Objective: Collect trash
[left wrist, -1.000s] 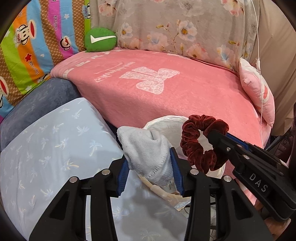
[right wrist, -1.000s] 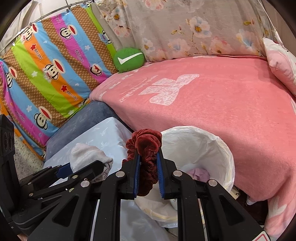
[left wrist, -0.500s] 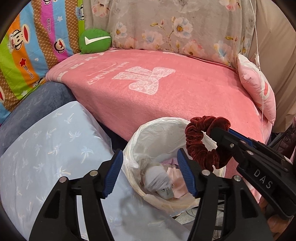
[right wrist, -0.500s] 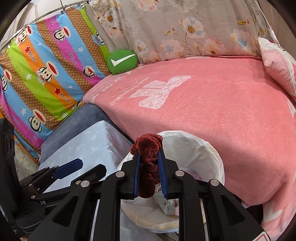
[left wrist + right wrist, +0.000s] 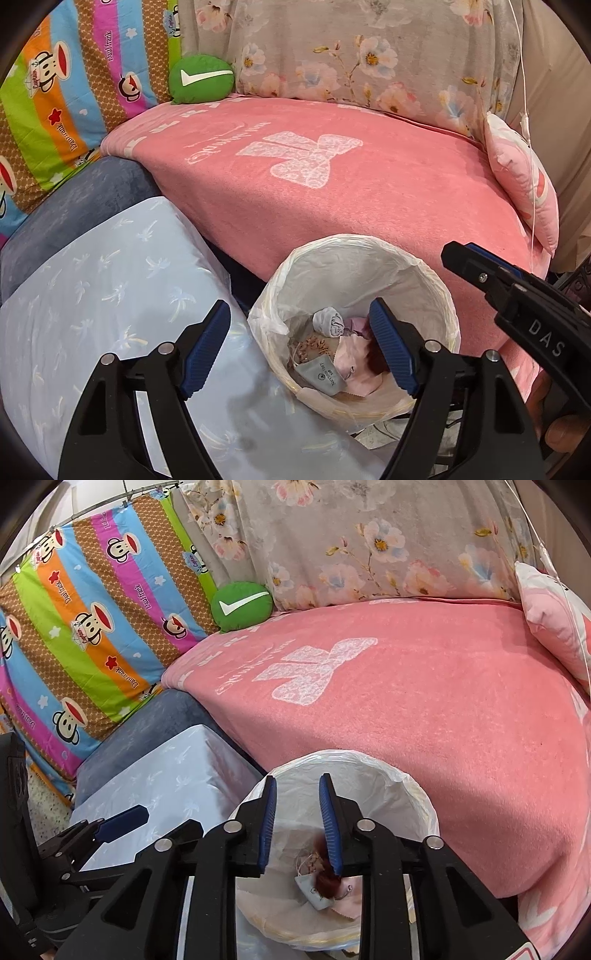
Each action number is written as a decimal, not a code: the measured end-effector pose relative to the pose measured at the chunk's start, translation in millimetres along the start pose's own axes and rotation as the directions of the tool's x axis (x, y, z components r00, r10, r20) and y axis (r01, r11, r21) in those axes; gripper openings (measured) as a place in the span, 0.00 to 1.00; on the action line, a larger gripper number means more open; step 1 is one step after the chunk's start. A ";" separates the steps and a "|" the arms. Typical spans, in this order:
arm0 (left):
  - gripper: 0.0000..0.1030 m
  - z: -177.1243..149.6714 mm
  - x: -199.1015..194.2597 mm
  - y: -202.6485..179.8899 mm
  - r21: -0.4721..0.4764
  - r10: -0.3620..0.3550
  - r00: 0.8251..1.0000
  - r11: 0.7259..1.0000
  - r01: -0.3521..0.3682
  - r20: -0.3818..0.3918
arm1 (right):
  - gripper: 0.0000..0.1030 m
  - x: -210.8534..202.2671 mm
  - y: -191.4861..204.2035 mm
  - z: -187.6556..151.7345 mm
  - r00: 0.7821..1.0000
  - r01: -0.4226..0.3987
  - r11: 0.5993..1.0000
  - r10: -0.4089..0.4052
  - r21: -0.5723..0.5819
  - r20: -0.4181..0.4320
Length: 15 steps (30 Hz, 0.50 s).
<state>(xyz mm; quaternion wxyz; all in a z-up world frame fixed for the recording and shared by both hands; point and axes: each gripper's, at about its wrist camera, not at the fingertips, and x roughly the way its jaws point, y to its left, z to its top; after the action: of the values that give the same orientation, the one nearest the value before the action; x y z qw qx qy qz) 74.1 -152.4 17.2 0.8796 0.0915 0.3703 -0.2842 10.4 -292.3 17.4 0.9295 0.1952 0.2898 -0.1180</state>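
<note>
Both my grippers, left (image 5: 299,343) and right (image 5: 297,823), sit over the bin (image 5: 436,273) by the bed's (image 5: 369,206) front edge, jaws just spread with nothing between, so the sock (image 5: 330,322) and scrunchie (image 5: 327,880) fell in.

Pink blanket (image 5: 369,206), green cushion (image 5: 201,78), striped monkey-print cloth (image 5: 85,627), floral fabric (image 5: 369,55)

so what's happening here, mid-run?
A person is collecting trash with two handheld grippers over a white-lined round bin beside the pink blanket. Both jaws have just been opening. The left gripper now stands wide and empty, with a balled grey sock lying in the bin below it. The right gripper is open too; the dark red velvet scrunchie is blurred below its pads, apparently dropping onto the trash.
</note>
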 end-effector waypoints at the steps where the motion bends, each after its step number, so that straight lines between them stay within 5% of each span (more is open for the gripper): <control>1: 0.74 -0.7 -1.0 1.8 -0.004 0.003 1.000 1.000 -0.003 0.002 | 0.26 0.1 0.3 0.1 1.000 -0.001 1.000 0.001 -0.002 -0.001; 15: 0.74 -12.9 -11.7 18.1 -0.037 0.037 0.999 0.999 -0.036 0.008 | 0.26 -1.2 10.8 -11.7 0.999 -0.014 0.998 0.011 -0.054 -0.042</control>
<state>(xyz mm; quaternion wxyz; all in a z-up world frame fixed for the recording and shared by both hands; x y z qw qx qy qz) 70.0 -127.7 15.4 0.8879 0.0807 0.3698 -0.2616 7.2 -277.5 12.5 0.9290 0.1743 0.3107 -0.1003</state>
